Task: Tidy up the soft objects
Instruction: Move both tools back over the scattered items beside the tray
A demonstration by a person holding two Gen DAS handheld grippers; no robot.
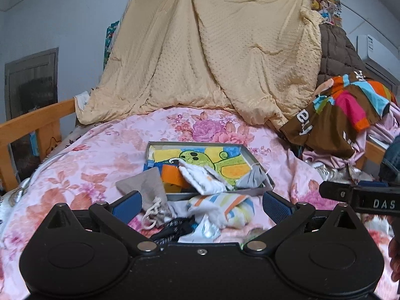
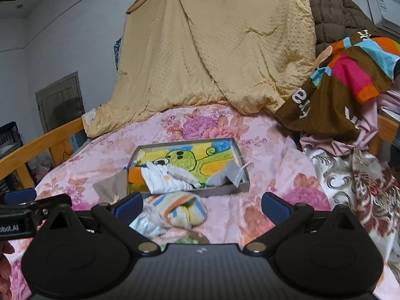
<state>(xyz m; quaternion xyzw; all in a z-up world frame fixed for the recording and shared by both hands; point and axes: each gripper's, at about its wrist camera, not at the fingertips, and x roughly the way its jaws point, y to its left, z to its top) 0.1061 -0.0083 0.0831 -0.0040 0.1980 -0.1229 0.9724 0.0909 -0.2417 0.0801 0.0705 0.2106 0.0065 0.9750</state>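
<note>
A shallow grey tray (image 1: 257, 161) (image 2: 240, 151) with a green cartoon picture lies on the pink floral bedspread. In it lie a white folded cloth (image 1: 202, 177) (image 2: 166, 177), an orange item (image 1: 172, 175) and a grey pouch (image 1: 251, 177) (image 2: 225, 175). In front of the tray lie a striped cloth bundle (image 1: 225, 208) (image 2: 180, 208), a beige drawstring pouch (image 1: 147, 190) (image 2: 112, 187) and a black item (image 1: 175, 227). My left gripper (image 1: 200, 206) is open just above this pile. My right gripper (image 2: 202, 206) is open, the striped bundle by its left finger.
A large yellow blanket (image 1: 212, 50) hangs at the back. A colourful brown garment (image 1: 337, 115) and other clothes pile up on the right. A wooden bed rail (image 1: 32, 122) runs along the left. The right gripper's side shows in the left wrist view (image 1: 362, 197).
</note>
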